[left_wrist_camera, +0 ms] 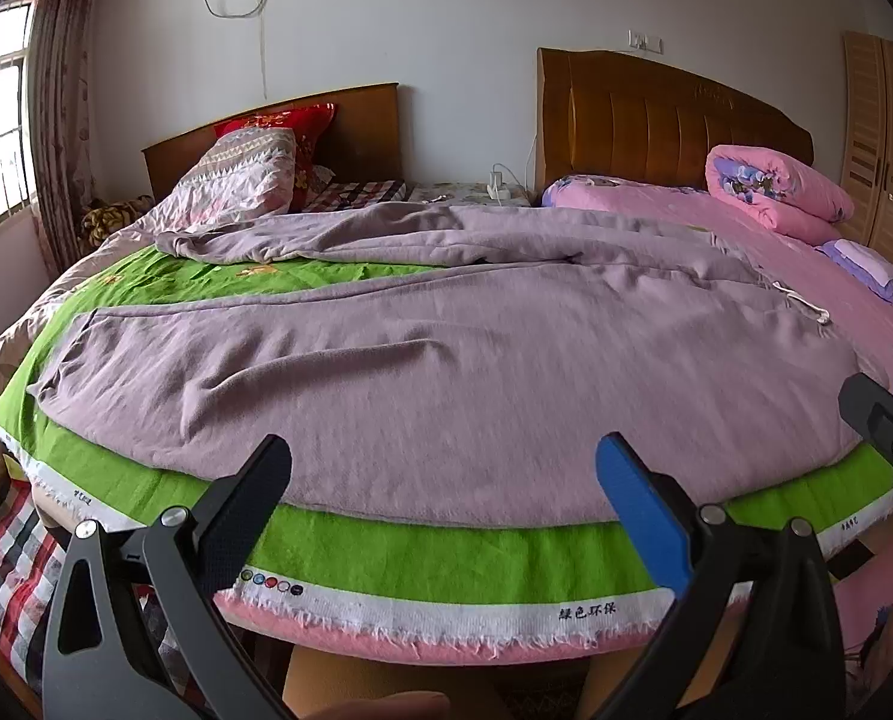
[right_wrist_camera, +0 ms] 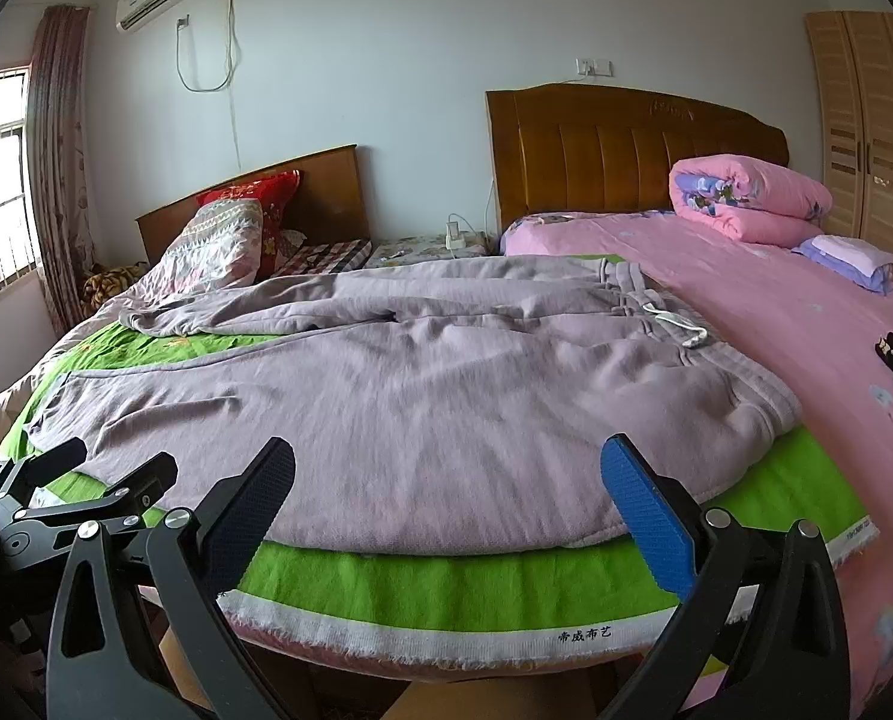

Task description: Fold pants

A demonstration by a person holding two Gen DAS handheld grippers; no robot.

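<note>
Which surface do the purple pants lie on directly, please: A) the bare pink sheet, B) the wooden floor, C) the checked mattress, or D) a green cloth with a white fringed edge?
D: the purple pants rest spread out on the green cloth, whose white fringed edge shows below them, above the pink bedding.

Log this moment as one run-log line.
stage: pre-grasp | pants: spread on green cloth, unfolded | left gripper: open, empty, at near edge | right gripper: open, empty, at near edge
</note>
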